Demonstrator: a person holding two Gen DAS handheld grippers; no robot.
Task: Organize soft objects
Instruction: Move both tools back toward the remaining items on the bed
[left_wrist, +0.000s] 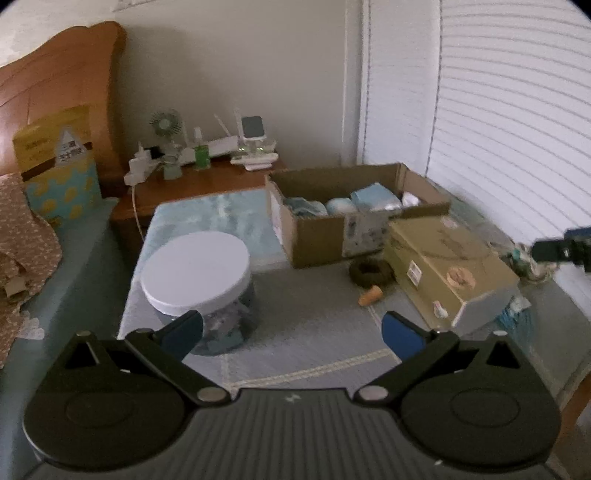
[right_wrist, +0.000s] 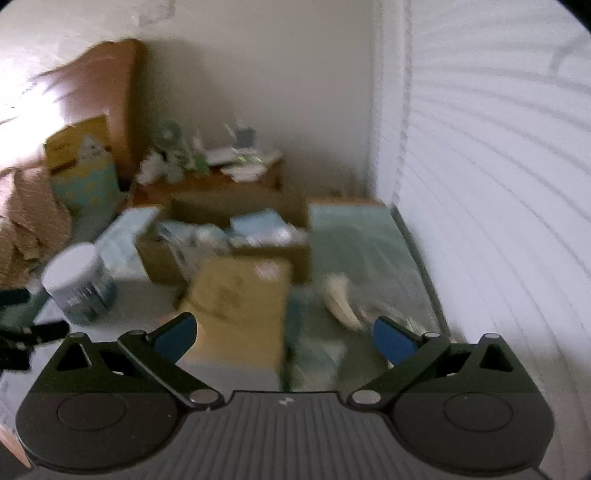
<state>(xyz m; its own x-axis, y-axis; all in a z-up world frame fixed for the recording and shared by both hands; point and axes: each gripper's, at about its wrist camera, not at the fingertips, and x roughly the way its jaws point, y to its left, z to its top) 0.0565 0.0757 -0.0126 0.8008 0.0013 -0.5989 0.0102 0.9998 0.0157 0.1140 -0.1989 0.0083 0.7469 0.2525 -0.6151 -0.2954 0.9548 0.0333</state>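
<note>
Bedroom corner, grey floor mat (left_wrist: 314, 314) with the open cardboard box (left_wrist: 321, 236) holding soft squishy bundles (left_wrist: 341, 205), probably light, pinch mid-bulge; left gripper (left_wrist: 291, 328) and right gripper (right_wrist: 284, 336) fingers both spread apart, empty.

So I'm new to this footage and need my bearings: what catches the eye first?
The open left gripper fills the foreground, hanging just short of a clear jar with a broad white lid. Behind, an open cardboard box holds pale blue and white soft bundles, with a closed tan box at its right. A small dark ring lies between them on the mat.
</note>
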